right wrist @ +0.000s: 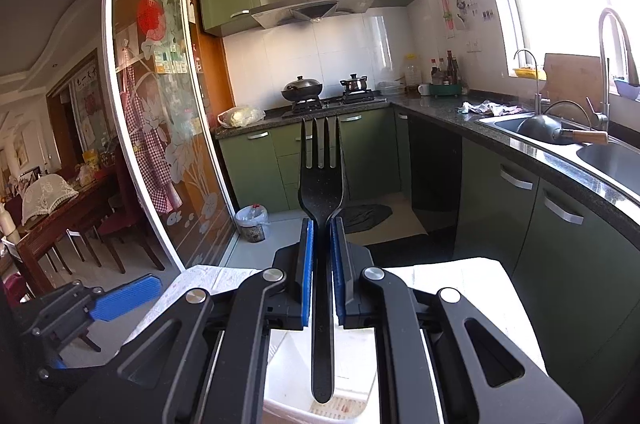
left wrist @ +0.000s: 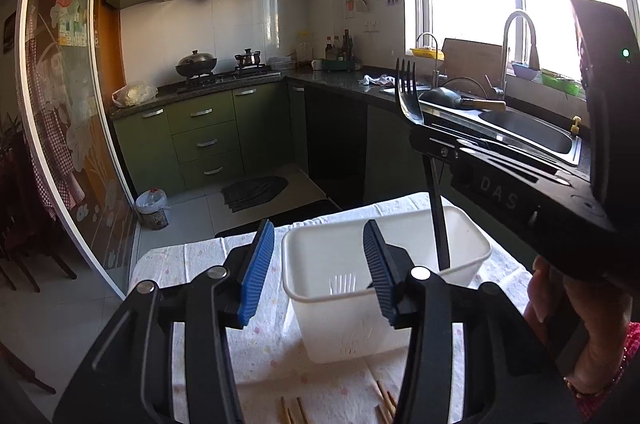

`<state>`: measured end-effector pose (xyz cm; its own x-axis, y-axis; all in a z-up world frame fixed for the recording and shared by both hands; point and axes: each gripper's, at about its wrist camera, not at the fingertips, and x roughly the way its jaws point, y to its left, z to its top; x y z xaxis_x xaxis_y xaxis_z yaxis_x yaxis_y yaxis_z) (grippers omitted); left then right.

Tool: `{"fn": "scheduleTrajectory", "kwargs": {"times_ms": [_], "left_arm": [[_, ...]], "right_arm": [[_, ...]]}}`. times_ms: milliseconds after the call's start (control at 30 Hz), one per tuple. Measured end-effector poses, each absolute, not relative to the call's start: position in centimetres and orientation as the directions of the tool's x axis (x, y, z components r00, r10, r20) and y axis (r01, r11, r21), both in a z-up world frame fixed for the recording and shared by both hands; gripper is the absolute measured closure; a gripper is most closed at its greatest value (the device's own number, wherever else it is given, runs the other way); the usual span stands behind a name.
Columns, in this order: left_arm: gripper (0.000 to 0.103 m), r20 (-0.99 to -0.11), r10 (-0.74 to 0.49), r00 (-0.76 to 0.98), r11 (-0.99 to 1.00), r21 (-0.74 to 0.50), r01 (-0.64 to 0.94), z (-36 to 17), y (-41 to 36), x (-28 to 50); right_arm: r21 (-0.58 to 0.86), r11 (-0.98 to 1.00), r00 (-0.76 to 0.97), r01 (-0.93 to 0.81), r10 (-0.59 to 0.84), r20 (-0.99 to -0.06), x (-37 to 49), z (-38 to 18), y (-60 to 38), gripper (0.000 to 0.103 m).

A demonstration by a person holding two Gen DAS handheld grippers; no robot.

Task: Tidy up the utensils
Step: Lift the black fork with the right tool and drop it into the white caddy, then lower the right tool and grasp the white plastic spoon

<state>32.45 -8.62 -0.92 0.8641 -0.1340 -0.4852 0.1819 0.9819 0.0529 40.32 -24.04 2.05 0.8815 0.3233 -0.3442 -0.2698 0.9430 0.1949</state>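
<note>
A black plastic fork [right wrist: 321, 184] stands upright, tines up, with my right gripper [right wrist: 322, 224] shut on its neck. Its handle hangs down into a white plastic bin [right wrist: 288, 376]. In the left wrist view the same fork [left wrist: 406, 92] and the right gripper [left wrist: 428, 144] are above the bin's far right corner, and the bin [left wrist: 472, 256] sits on a pale tablecloth [left wrist: 192, 256]. My left gripper [left wrist: 318, 228] hovers over the bin's near side, open, with nothing between its blue pads. Several wooden chopsticks [left wrist: 300, 412] lie on the cloth below it.
A person's hand [left wrist: 568, 324] holds the right gripper at the right edge. Beyond the table are green cabinets, a stove with pots [right wrist: 302, 88], a steel sink [left wrist: 528, 132] with a wok, a small waste bin [left wrist: 154, 208] on the floor and a glass sliding door [right wrist: 160, 128] on the left.
</note>
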Motion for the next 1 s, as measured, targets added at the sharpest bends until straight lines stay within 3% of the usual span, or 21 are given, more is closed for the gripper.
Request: {"fn": "scheduleTrajectory", "kwargs": {"times_ms": [233,267,333,500,600,800,1000], "left_arm": [[0.058,-0.671,-0.164,0.723,0.972,0.014,0.234,-2.7,-8.0,29.6],[0.058,-0.701,-0.17,0.693,0.97,0.005,0.243,-3.3,-7.9,29.3],[0.058,-0.755,-0.17,0.634,0.967,-0.004,0.255,-4.7,-7.7,28.8],[0.058,-0.852,-0.189,0.488,0.961,-0.059,0.269,-8.1,-6.8,27.2],[0.058,-0.87,-0.186,0.458,0.962,-0.066,0.265,-9.2,-6.5,26.1],[0.058,-0.845,-0.152,0.512,0.972,-0.035,0.231,-7.8,-5.6,24.6],[0.058,-0.808,-0.129,0.574,0.974,0.004,0.224,-5.8,-5.5,23.1]], "right_arm": [[0.169,0.949,0.875,-0.268,0.313,-0.369,38.6,0.0,-23.7,0.092],[0.162,0.949,0.875,-0.27,0.312,-0.37,38.2,-0.2,-23.7,0.09],[0.151,0.951,0.878,-0.269,0.307,-0.367,37.2,-0.4,-23.9,0.073],[0.166,0.946,0.873,-0.28,0.322,-0.366,33.7,-0.6,-25.3,0.073],[0.212,0.923,0.821,-0.321,0.383,-0.423,31.1,-1.5,-26.2,0.073],[0.333,0.836,0.489,-0.436,0.531,-0.692,28.1,-8.7,-23.9,0.076],[0.306,0.806,0.34,-0.507,0.513,-0.788,25.9,-13.7,-19.7,0.076]]}}
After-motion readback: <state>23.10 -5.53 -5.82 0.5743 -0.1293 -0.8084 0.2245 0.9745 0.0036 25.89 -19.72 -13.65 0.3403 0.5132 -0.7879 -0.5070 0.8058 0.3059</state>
